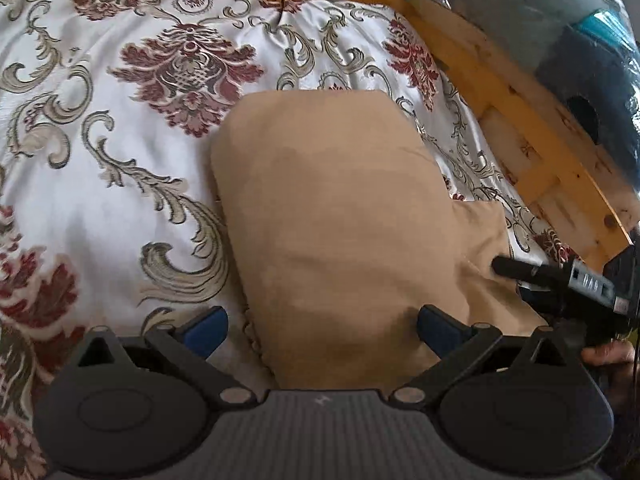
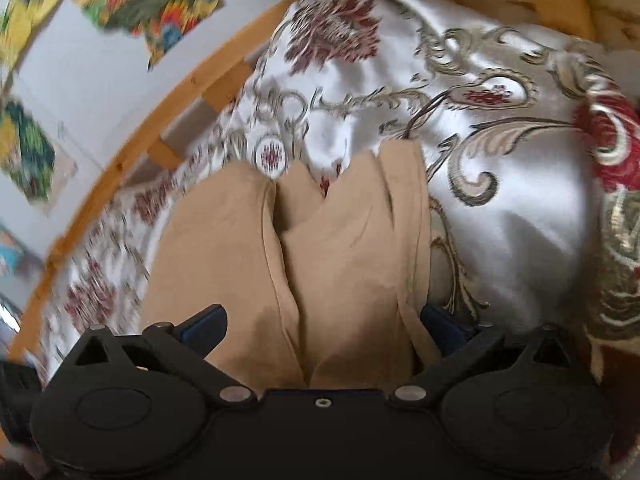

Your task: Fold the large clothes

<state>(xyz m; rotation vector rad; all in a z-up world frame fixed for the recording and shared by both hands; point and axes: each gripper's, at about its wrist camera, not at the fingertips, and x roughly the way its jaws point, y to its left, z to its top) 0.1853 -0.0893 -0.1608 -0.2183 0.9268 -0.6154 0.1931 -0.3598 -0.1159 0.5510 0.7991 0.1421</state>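
Observation:
A tan garment (image 1: 336,216) lies folded into a thick pad on the bed's floral satin cover (image 1: 100,120). My left gripper (image 1: 322,328) is open, its blue pads (image 1: 208,330) wide apart on either side of the garment's near end. The right gripper's black finger (image 1: 532,272) lies on the garment's lower flap at the right. In the right wrist view the same tan garment (image 2: 332,264) shows several layered folds between the open jaws of my right gripper (image 2: 320,326). This view is blurred by motion.
A wooden bed frame (image 1: 500,92) runs along the far and right sides of the cover. A plastic-wrapped bundle of blue and teal cloth (image 1: 580,60) sits beyond it. In the right wrist view, a white wall with colourful pictures (image 2: 148,4) lies behind the frame (image 2: 132,152).

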